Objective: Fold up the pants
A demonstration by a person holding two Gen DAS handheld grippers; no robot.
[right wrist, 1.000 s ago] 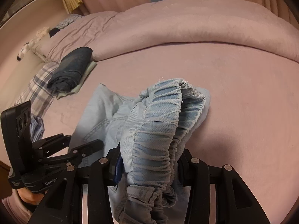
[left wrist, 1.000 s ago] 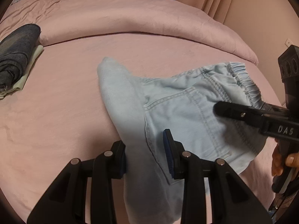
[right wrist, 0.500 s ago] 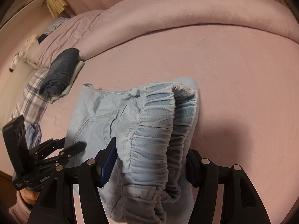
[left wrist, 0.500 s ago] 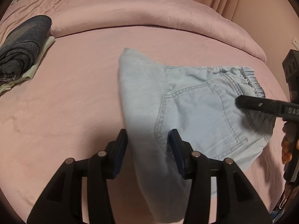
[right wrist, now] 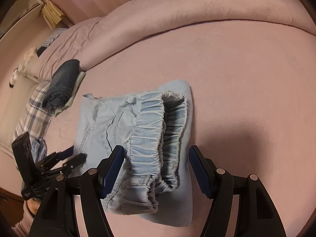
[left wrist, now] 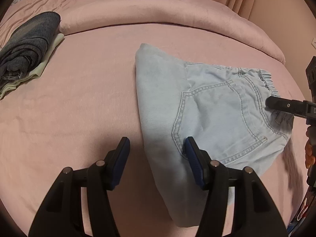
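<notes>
Light blue denim pants (left wrist: pixel 207 114) lie folded into a compact stack on the pink bed, back pocket up. In the right wrist view the pants (right wrist: pixel 138 130) show their elastic waistband (right wrist: pixel 150 136) nearest the camera. My left gripper (left wrist: pixel 156 158) is open, its jaws wide on either side of the folded edge, holding nothing. My right gripper (right wrist: pixel 156 169) is open with the waistband lying between its jaws, not pinched. The right gripper also shows in the left wrist view (left wrist: pixel 284 106) at the waistband end.
A stack of folded dark jeans over pale cloth (left wrist: pixel 25 49) lies at the far left of the bed, also in the right wrist view (right wrist: pixel 63 83). A rolled pink duvet (left wrist: pixel 158 6) runs along the back. A plaid pillow (right wrist: pixel 33 108) lies at the left edge.
Both grippers have opened and let go of the pants, which now lie flat on the bed. Both grippers have drawn back a little.
</notes>
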